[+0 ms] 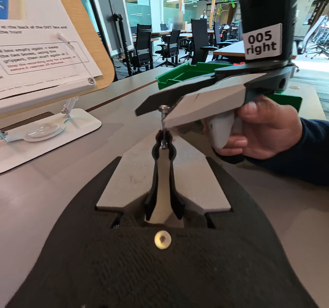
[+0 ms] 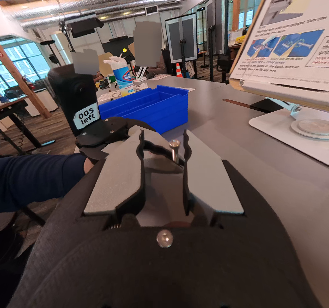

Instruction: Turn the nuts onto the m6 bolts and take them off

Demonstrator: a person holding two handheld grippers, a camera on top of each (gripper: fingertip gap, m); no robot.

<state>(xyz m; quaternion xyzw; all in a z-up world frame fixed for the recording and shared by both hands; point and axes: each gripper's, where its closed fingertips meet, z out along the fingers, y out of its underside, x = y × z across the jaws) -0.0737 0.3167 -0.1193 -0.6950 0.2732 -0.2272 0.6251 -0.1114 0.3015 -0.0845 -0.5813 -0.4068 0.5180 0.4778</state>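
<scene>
Between my two grippers, the bolt (image 1: pixel 163 121) is standing upright, its long axis vertical; my left gripper (image 1: pixel 163 145) is clenching its lower end while my right gripper (image 2: pixel 163 149), fingers spread, is straddling its upper end.

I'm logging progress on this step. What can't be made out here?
Right wrist view: bolt's lower shaft and any nut, hidden by the left gripper; blue bin floor, hidden by its walls.
Left wrist view: bolt top, blurred and partly covered by the right gripper; green bin contents, blocked by that gripper.
</scene>
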